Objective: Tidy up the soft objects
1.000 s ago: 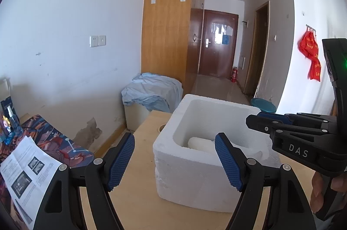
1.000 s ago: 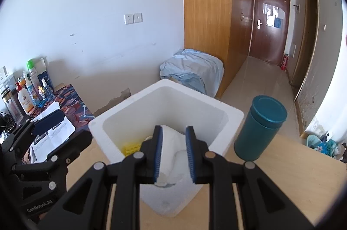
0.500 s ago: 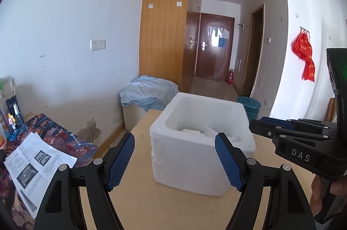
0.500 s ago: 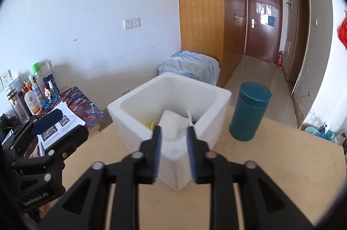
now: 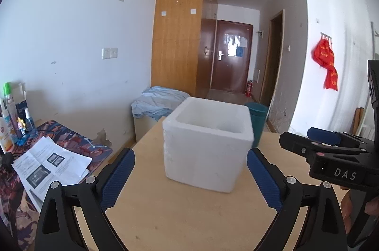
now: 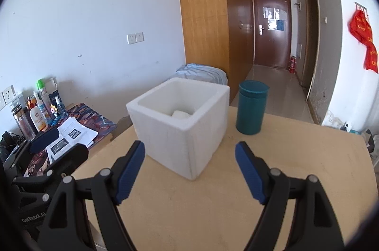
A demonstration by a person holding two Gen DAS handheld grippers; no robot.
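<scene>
White walls (image 5: 71, 21), wooden wardrobe (image 5: 180, 21) — hallway to a brown door (image 6: 271, 30).

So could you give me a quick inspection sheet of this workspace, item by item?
Surface: light wooden table, bare in front of the box.
Job's things: white foam box open on top; a white soft item lies inside.
Clutter: teal canister stands right of the box, apart from it.
Grippers: left gripper open, empty; right gripper open, empty; both short of the box.
Cables: nothing seen.
Surroundings: side table with papers and bottles; blue cloth over something behind the box; hallway with a brown door.
</scene>
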